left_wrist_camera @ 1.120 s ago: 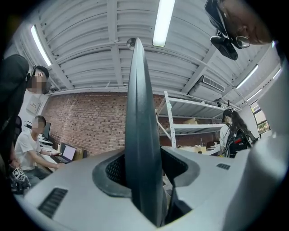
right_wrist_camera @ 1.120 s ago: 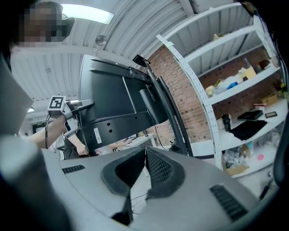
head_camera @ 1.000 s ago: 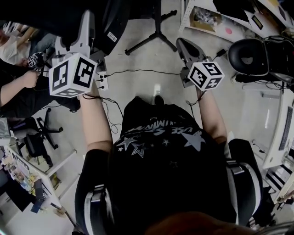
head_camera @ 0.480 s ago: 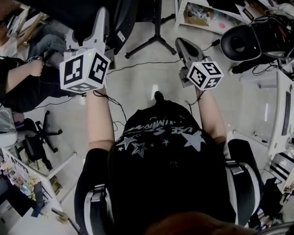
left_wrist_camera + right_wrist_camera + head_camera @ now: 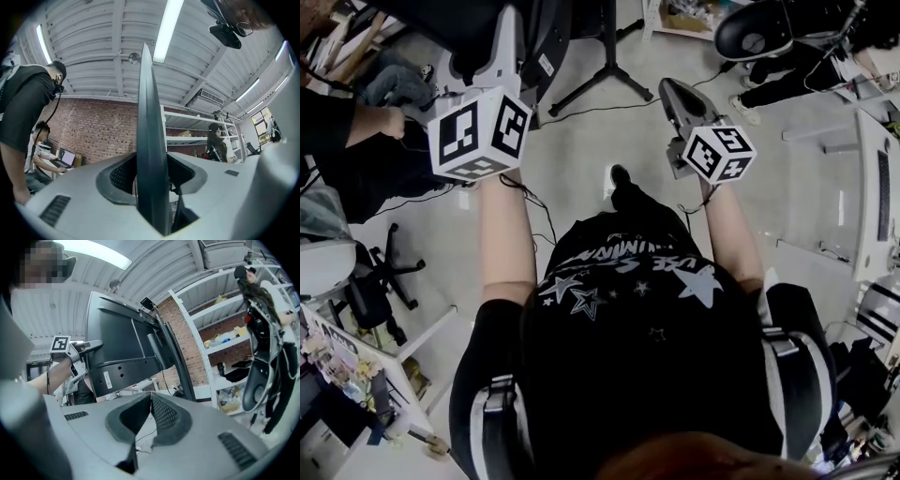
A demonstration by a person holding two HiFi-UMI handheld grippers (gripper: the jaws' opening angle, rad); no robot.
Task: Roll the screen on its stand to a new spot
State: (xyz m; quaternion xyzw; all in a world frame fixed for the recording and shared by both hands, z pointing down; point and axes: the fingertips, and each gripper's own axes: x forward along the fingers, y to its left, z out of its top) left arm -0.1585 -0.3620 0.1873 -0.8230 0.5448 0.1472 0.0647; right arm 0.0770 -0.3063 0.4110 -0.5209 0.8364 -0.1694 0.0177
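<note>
Left of screen (image 5: 441,23), seated person (image 5: 337,150), office chair (image 5: 386,270)

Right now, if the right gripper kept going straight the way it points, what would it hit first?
Most likely the back of the screen, low down beside its stand post; the right gripper aims there, though the distance is unclear.

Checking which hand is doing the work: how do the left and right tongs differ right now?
The left tongs are clamped on the screen's thin edge; the right tongs are shut on nothing. The left tongs touch the screen; the right tongs hang clear of it, facing its back. Both carry a marker cube.
</note>
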